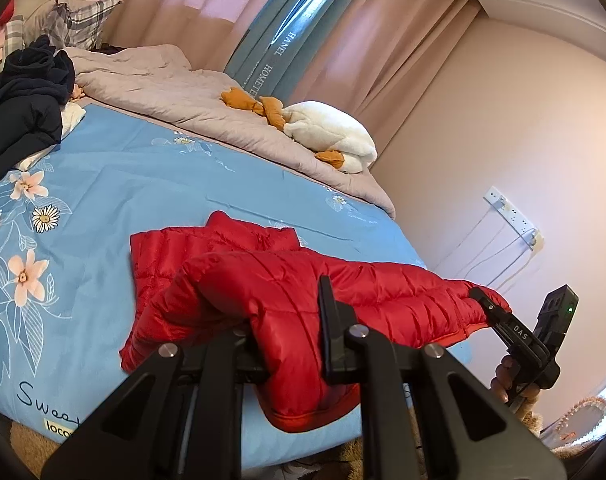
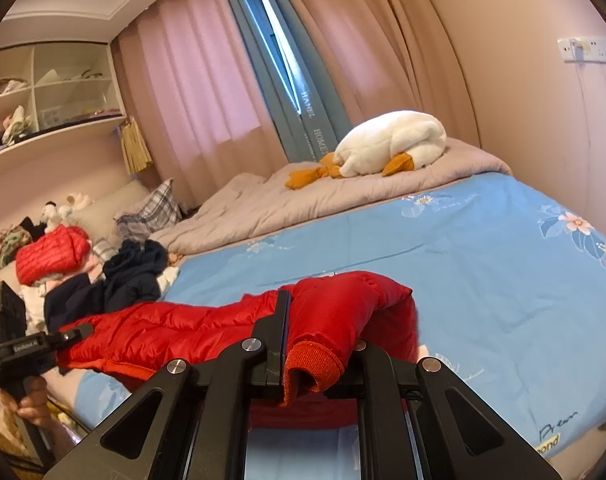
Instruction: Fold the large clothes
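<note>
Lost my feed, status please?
Both tongs, left and right, shut on red puffer jacket, lifted along blue bedsheet edge. Nothing in the way.

A bed [image 2: 483, 264] with a blue floral sheet stands before pink curtains [image 2: 191, 92]; daylight glows through, and white shelves [image 2: 51, 92] line the wall.

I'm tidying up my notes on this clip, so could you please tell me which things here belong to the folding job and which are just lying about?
Part of the job:
- red puffer jacket
- left claw, shut on jacket
- right claw, shut on jacket
- blue floral bedspread

Lying about:
- white goose plush
- grey quilt
- dark clothes
- plaid pillow
</note>
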`<state>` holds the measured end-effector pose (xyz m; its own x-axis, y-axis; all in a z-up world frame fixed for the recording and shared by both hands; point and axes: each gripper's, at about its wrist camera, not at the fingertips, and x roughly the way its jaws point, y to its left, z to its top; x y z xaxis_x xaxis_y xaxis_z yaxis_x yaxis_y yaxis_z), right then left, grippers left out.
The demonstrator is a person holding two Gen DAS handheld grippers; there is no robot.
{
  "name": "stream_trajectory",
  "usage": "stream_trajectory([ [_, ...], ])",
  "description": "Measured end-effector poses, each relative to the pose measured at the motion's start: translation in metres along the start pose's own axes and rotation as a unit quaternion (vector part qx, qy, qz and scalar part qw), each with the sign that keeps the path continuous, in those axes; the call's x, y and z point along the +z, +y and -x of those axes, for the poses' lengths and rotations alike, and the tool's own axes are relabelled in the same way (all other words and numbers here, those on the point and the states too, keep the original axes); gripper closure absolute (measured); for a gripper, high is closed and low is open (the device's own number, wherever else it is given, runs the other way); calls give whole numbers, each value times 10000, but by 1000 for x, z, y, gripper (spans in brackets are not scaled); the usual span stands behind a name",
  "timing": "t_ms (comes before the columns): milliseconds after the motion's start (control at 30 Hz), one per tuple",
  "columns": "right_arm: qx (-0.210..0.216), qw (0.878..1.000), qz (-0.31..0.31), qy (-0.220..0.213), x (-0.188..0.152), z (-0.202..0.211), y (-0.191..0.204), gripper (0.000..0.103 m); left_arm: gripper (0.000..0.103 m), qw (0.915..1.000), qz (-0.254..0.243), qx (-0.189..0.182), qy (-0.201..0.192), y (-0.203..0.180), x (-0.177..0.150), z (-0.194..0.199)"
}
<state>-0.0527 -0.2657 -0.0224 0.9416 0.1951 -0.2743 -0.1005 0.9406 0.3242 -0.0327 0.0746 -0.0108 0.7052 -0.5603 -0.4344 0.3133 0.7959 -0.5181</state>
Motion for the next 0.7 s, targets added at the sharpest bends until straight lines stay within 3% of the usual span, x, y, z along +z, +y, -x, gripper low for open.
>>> stream_trajectory([
  [700, -102, 9984, -89, 556, 31, -66, -4, 91, 88, 9983, 309, 392, 310, 24, 41, -50],
])
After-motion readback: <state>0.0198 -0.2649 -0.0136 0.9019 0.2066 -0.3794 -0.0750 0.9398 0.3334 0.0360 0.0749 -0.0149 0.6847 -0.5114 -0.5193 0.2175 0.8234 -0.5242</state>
